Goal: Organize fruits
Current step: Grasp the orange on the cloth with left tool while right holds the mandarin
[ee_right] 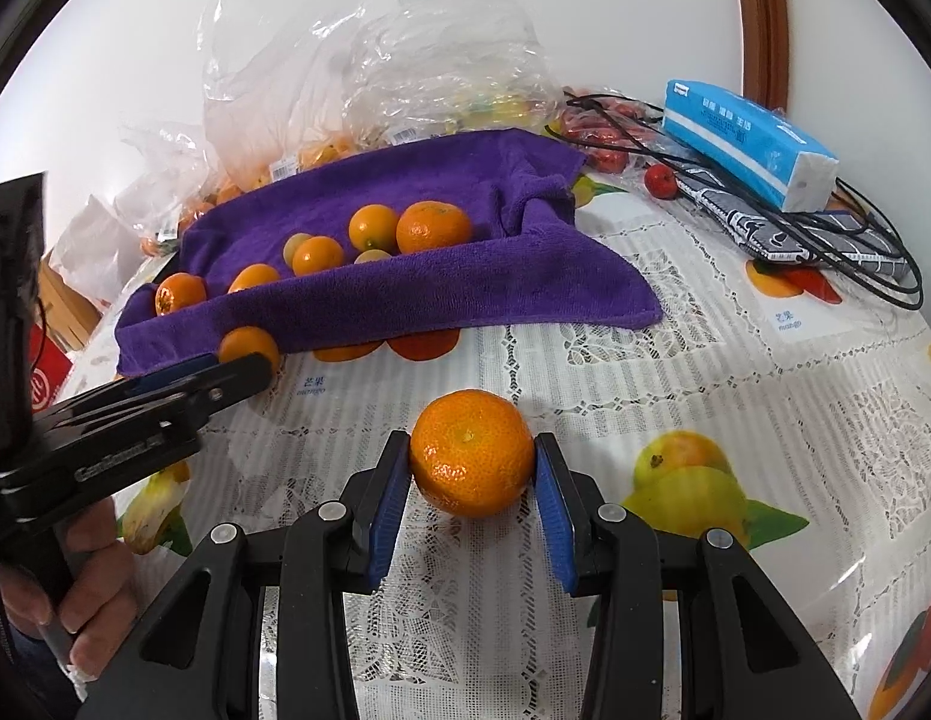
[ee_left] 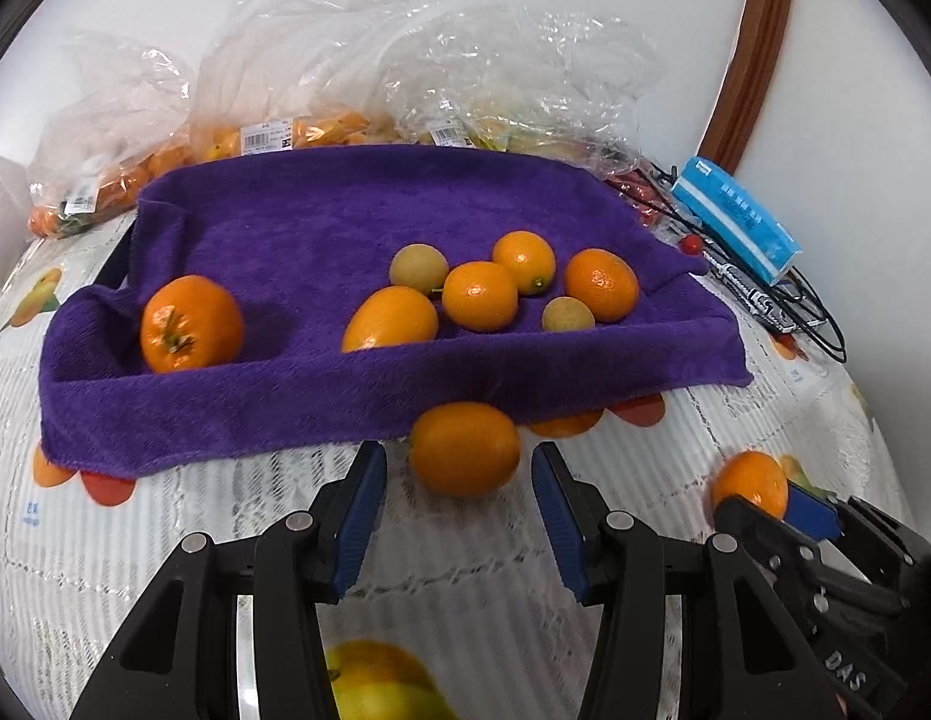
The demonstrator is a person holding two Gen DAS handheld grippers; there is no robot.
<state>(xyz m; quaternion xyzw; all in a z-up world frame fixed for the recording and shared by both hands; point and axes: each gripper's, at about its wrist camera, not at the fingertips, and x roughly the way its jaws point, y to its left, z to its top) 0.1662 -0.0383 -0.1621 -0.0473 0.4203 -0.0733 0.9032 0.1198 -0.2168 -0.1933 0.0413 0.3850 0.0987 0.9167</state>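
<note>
While clamped in the right gripper [ee_right: 472, 468], the mandarin [ee_right: 471, 453] looks glossy, dimpled.

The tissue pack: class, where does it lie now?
In both views the tissue pack lies at the table's far right, near the wall, on black cables, right of the purple towel.

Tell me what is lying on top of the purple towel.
On the purple towel lie a tangerine at its left end and a cluster of small orange and yellowish fruits to the right. What the towel covers underneath cannot be seen.
</note>
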